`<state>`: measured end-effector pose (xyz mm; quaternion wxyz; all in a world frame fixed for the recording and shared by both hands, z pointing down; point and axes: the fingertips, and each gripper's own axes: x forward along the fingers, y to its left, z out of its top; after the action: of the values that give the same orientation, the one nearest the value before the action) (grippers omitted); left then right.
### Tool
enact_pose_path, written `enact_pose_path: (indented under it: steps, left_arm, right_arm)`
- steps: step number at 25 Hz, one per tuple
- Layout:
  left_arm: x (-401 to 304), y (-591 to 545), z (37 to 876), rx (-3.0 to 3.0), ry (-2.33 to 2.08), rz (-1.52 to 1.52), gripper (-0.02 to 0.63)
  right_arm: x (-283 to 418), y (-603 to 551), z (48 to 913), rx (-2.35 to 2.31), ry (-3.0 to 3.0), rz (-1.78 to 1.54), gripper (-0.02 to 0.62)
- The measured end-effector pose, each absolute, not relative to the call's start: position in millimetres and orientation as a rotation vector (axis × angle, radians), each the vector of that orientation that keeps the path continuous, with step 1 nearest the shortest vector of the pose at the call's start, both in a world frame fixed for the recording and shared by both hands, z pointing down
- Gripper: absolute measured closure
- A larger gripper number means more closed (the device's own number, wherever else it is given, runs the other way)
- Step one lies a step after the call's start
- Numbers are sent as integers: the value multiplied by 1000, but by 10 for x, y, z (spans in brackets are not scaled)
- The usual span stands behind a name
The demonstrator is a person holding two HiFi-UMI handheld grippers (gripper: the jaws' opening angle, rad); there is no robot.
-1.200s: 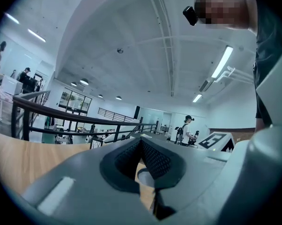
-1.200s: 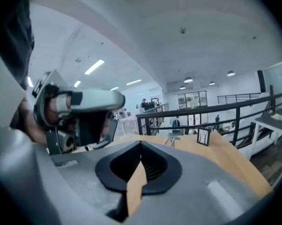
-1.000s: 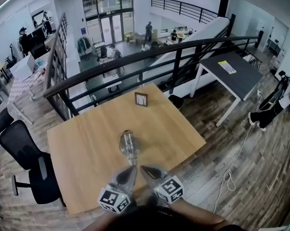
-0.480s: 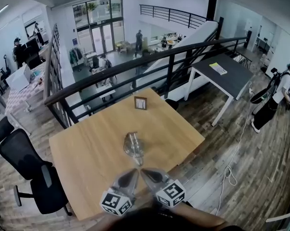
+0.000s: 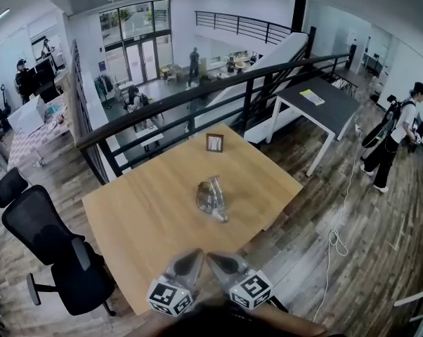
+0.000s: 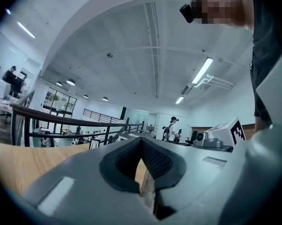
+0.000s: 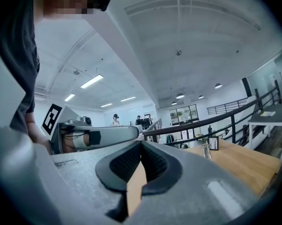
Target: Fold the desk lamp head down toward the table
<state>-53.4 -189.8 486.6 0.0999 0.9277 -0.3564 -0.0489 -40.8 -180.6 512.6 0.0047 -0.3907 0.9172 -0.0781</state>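
Observation:
A small silvery desk lamp (image 5: 213, 198) stands near the middle of the wooden table (image 5: 148, 223); in the right gripper view the lamp (image 7: 206, 150) shows small and far off. In the head view my left gripper (image 5: 194, 255) and right gripper (image 5: 214, 258) sit side by side at the table's near edge, a good way short of the lamp. Both point level toward it. The left gripper (image 6: 141, 140) has its jaws shut with nothing between them. The right gripper (image 7: 141, 143) is likewise shut and holds nothing.
A small picture frame (image 5: 214, 142) stands at the table's far edge. Behind it runs a black railing (image 5: 197, 93) over a lower floor. A black office chair (image 5: 57, 251) is at the left, a dark table (image 5: 331, 97) and a person (image 5: 391, 128) at the right.
Both grippers have drawn back from the lamp toward the table's near edge, staying shut. The head view has shifted, so lamp and table sit farther off.

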Motion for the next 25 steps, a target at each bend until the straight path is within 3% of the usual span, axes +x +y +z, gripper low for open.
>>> enact_pose_path:
  steps: [10, 25]
  left_arm:
    - [-707, -1390, 4848, 2768, -957, -164, 604]
    - [54, -446, 4829, 2764, -1032, -185, 604]
  right_arm:
    - [-529, -1305, 5031, -1351, 2832, -221, 592]
    - [244, -410, 4915, -1296, 2840, -203, 592]
